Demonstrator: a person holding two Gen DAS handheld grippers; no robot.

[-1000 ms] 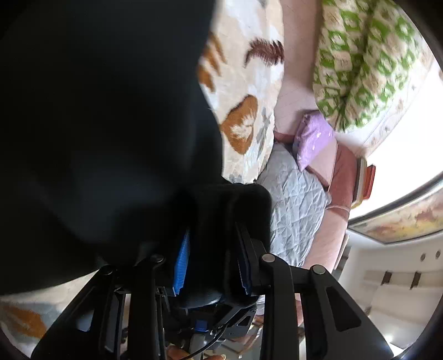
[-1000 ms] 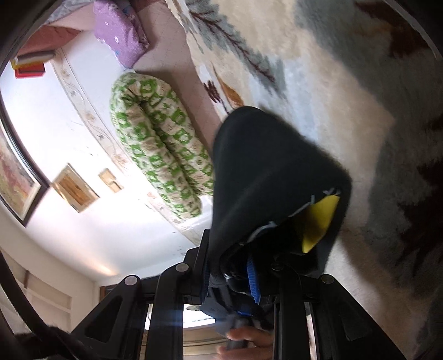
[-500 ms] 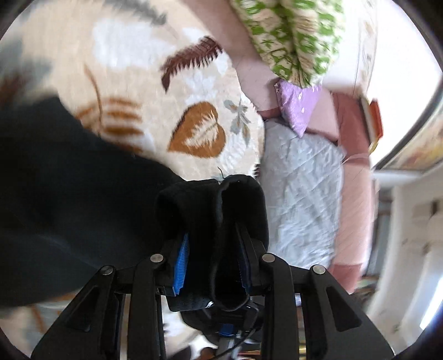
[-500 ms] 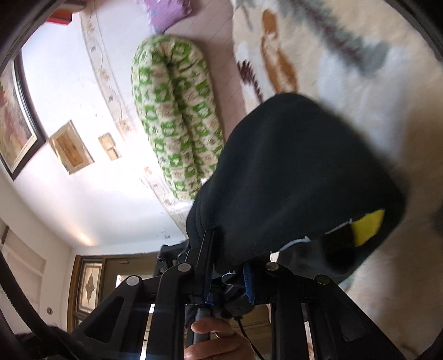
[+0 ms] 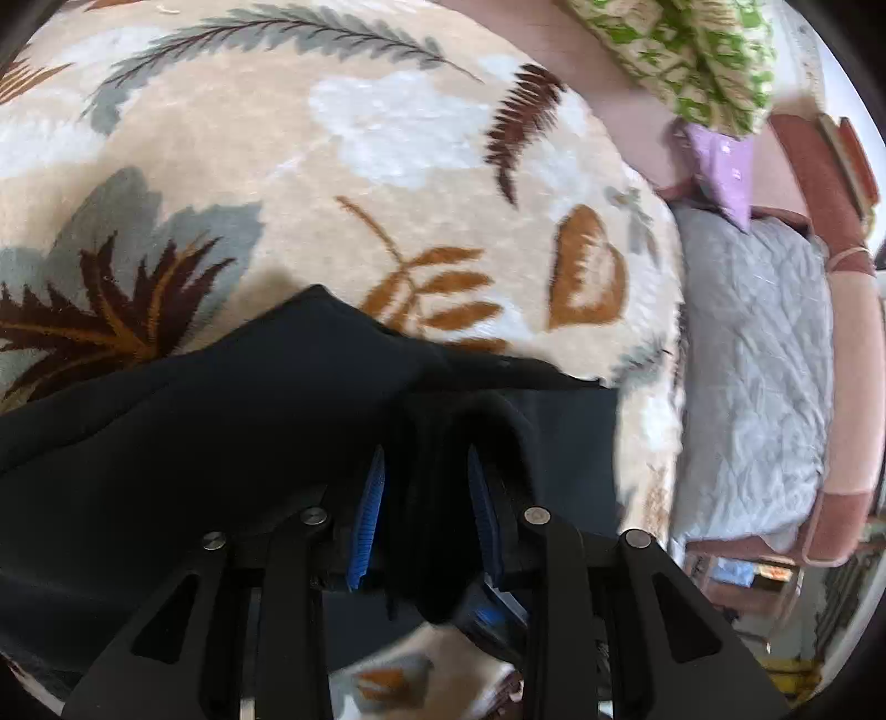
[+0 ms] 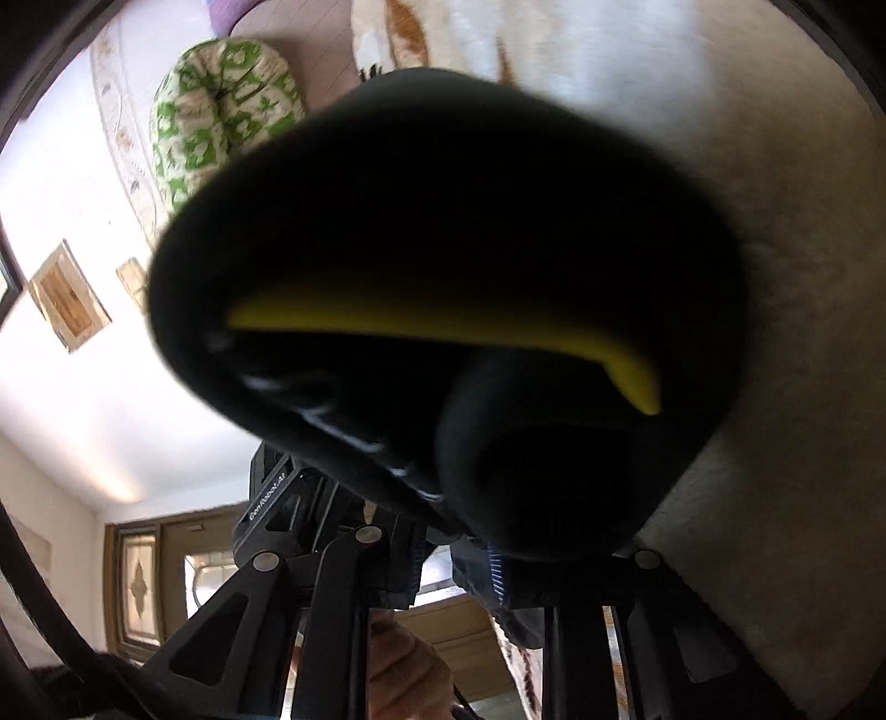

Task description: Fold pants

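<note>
The black pants (image 5: 183, 437) lie on a leaf-patterned carpet (image 5: 343, 177) in the left wrist view, spreading to the left. My left gripper (image 5: 426, 498) is shut on a thick fold of the pants between its blue pads. In the right wrist view the black pants (image 6: 454, 210) bulge close over the camera, with a yellow patch (image 6: 443, 327) across them. My right gripper (image 6: 459, 559) is shut on the pants; its fingertips are mostly hidden by the cloth.
A grey quilted mat (image 5: 758, 354) and a pink mattress edge (image 5: 853, 399) lie right of the carpet. A purple pillow (image 5: 720, 166) and a green patterned bolster (image 5: 692, 50) lie beyond. The bolster (image 6: 221, 111), a wall and a door (image 6: 160, 576) show in the right view.
The left gripper has swung down so the pants now lie across the carpet. The right gripper has brought its cloth closer, so the pants now fill most of its view.
</note>
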